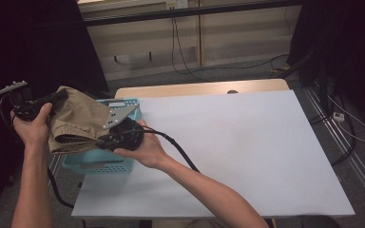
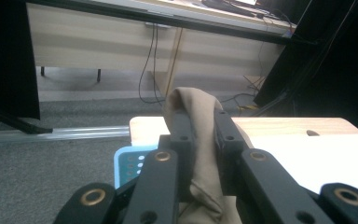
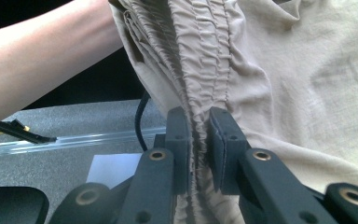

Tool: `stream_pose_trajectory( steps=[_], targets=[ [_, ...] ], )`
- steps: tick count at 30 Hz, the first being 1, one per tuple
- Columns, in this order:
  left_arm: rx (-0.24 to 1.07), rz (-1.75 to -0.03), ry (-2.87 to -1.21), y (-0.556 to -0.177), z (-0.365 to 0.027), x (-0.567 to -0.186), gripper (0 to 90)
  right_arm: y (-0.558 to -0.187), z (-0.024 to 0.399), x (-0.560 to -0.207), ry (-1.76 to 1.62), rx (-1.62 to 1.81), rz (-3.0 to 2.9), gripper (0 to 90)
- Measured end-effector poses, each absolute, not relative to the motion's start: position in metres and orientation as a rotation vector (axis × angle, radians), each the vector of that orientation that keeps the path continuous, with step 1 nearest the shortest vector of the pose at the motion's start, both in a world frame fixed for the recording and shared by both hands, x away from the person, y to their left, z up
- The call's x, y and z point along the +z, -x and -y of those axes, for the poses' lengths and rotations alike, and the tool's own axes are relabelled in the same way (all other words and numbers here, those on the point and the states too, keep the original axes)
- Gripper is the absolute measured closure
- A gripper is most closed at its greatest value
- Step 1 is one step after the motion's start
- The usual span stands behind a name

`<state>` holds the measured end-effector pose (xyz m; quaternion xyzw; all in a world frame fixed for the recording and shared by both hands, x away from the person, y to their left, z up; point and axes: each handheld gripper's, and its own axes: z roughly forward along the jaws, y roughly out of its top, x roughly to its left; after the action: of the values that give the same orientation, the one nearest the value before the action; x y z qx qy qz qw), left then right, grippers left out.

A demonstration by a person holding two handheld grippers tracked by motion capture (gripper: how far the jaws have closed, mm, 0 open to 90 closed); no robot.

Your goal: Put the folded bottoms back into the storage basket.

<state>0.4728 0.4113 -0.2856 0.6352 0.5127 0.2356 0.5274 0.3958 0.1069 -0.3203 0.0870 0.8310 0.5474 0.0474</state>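
Note:
A tan cloth garment [image 1: 76, 124] with a gathered elastic band hangs in the air over a light blue basket [image 1: 100, 161] at the table's left edge. My left gripper [image 1: 59, 96] is shut on an upper fold of the cloth [image 2: 200, 140], which rises between its jaws. My right gripper [image 1: 105, 140] is shut on the gathered band [image 3: 200, 93] lower down, the ruched fabric pinched between its jaws. Both hands hold the garment stretched between them.
The white table top [image 1: 228, 147] stretches to the right of the basket. A wooden strip [image 1: 195, 88] runs along its far edge. Cables [image 1: 180, 52] hang by the cabinet behind, and a metal rail [image 1: 332, 128] lies on the grey floor at the right.

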Motion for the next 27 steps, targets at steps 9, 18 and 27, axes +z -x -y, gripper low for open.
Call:
stream_pose_trajectory(
  steps=[9,18,27],
  targets=[
    [0.552,-1.246,-1.529,-0.477,-0.420,-0.295,81.9,-0.399,-0.119,-0.329,-0.279,1.653,-2.552,79.0],
    [0.518,-1.276,-1.523,-0.485,-0.425,-0.314,81.8,-0.402,-0.130,-0.340,-0.285,1.618,-2.571,78.8],
    [0.514,-1.283,-1.549,-0.492,-0.424,-0.318,81.9,-0.407,-0.133,-0.346,-0.326,1.619,-2.555,78.7]
  ],
)
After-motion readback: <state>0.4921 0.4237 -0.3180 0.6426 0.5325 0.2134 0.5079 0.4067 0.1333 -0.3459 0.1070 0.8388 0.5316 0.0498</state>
